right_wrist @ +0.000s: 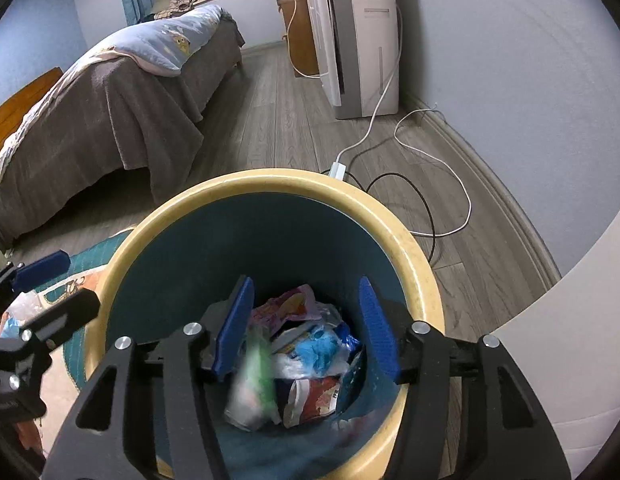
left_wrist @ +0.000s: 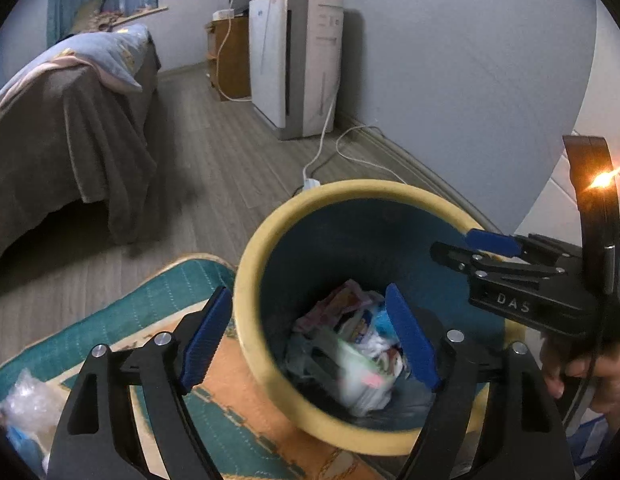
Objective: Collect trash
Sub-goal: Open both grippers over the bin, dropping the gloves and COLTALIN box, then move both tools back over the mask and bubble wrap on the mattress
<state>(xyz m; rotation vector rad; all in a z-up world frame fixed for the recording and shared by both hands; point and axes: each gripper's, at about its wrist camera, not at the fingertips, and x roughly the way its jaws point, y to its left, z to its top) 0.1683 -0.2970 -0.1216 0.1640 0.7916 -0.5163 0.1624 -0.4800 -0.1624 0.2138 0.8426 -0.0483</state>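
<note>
A round bin with a yellow rim (left_wrist: 269, 240) (right_wrist: 213, 194) and dark teal inside stands on the floor. Several wrappers and bags lie in its bottom (left_wrist: 350, 332) (right_wrist: 310, 344). A blurred white-green wrapper (right_wrist: 253, 384) (left_wrist: 360, 376) is in the air inside the bin, below the right gripper. My right gripper (right_wrist: 305, 328) is open and empty above the bin's mouth; it also shows in the left wrist view (left_wrist: 470, 246). My left gripper (left_wrist: 310, 336) is open and empty, straddling the bin's near-left rim.
A teal and orange rug (left_wrist: 157, 304) lies under the bin, with a clear plastic bag (left_wrist: 23, 404) on it at left. A bed (left_wrist: 65, 120) stands at left, a white appliance (left_wrist: 297, 60) and cables (right_wrist: 430, 168) by the far wall.
</note>
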